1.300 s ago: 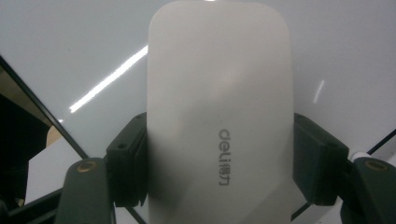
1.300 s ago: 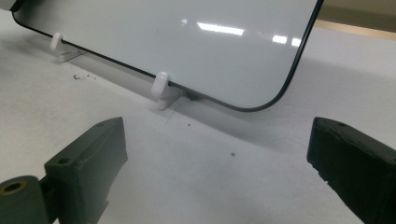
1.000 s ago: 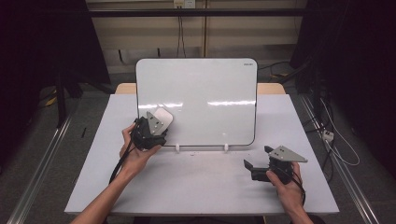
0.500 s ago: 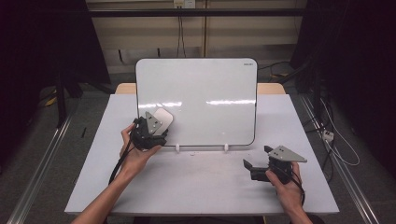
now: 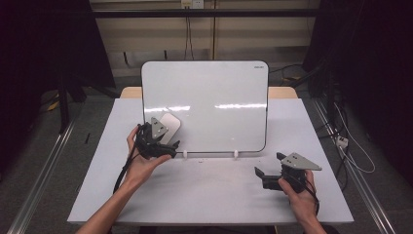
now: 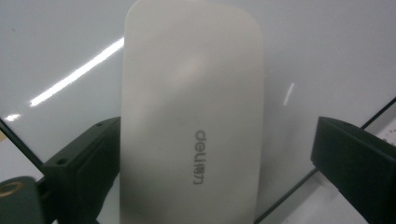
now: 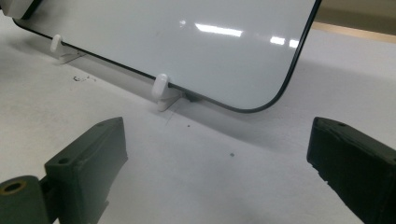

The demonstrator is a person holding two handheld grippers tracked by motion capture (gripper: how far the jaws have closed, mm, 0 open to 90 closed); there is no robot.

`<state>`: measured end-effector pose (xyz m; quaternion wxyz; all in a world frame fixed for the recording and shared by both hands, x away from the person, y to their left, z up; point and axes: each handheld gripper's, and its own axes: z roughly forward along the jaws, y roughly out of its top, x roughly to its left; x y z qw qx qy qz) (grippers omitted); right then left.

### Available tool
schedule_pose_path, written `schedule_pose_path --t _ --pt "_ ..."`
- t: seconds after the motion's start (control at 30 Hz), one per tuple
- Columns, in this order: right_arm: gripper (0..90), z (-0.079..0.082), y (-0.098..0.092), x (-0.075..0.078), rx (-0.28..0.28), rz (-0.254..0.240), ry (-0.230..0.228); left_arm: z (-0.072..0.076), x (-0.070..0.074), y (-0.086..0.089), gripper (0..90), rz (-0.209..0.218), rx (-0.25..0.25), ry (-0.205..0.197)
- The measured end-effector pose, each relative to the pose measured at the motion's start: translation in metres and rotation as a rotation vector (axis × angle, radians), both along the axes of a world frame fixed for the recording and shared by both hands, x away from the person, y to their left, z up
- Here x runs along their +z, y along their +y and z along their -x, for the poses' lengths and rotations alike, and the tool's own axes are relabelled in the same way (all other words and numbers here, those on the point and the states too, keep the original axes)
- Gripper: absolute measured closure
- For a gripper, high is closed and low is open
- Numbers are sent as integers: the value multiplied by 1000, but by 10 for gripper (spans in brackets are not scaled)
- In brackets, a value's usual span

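Whiteboard: stands near-upright on the table, leaning back, its lower edge seated in two small white clips. The surface is blank, with light streaks reflected across it.

Eraser: white, rounded, lies flat against the lower left part of the whiteboard face. In the left gripper view the eraser runs lengthwise up the frame and carries a grey printed logo on its lower half.

Left gripper: held in the person's left hand at the lower left corner of the whiteboard, pointed at the board.

Left jaws: they have just been opening and now stand wide. The eraser is between them. The right jaw is clearly apart from it, with bare whiteboard showing in the gap. The left jaw sits just beside the eraser's edge; contact cannot be told.

Right gripper: held in the right hand low over the table, well apart from the eraser, in front of the whiteboard's lower right corner.

Right jaws: wide apart, nothing between them. Beyond them lie the table, one clip and the whiteboard corner.
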<state>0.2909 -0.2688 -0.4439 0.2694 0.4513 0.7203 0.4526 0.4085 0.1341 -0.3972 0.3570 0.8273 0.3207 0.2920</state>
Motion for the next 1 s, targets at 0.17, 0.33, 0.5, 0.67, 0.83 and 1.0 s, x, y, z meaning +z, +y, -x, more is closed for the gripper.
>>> schedule_pose_path --t 0.17,0.33,0.5,0.67,0.83,1.0 --pt "49 1 -1 1 1 1 -6 4 4 7 42 69 -7 16" --pt "49 1 0 0 2 1 -3 7 7 14 40 120 19 51" --pt "49 0 0 1 4 0 -3 8 11 20 45 155 27 55" --pt "49 -1 2 0 6 1 1 13 14 24 45 185 5 57" --pt "49 -1 3 0 7 1 2 21 14 30 45 189 3 63" --pt "49 -1 3 0 7 1 2 30 9 37 45 213 23 77"
